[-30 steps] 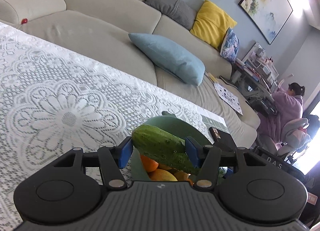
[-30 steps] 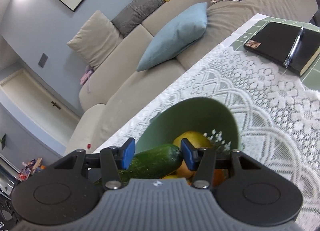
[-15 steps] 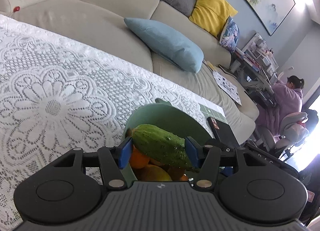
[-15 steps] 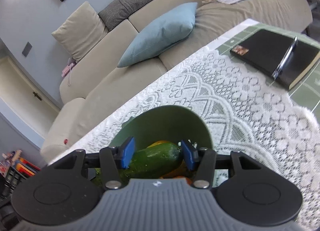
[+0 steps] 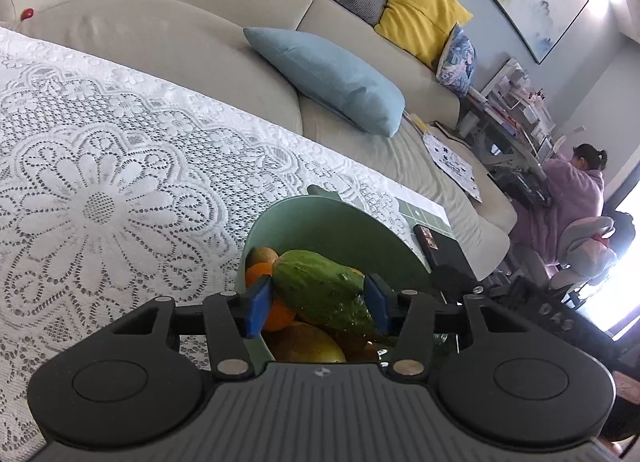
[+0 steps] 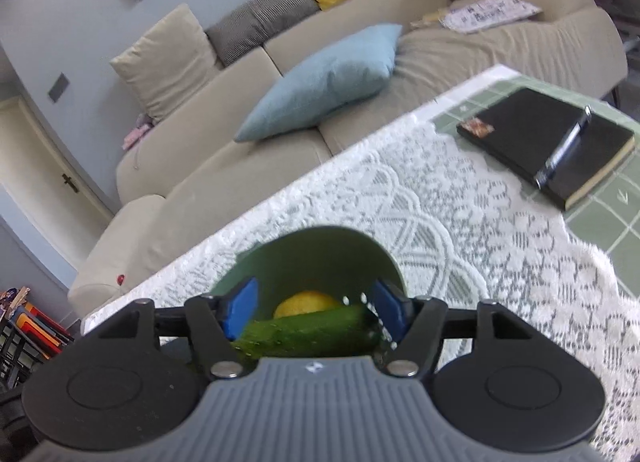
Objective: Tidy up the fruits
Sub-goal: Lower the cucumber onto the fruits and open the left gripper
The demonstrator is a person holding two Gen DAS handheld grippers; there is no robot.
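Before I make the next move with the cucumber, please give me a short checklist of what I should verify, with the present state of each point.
1. Left gripper holds the cucumber: ok. Its fingers have just been closing and press on both sides.
2. Right gripper has let go: ok, probably. Its fingers have just been opening; the cucumber lies between them, seemingly untouched, but the picture is blurred.
3. Cucumber is over the green bowl: ok.
4. Cucumber rests on the orange and other fruit: cannot tell.
5. Black notebook is apart from the bowl: ok.
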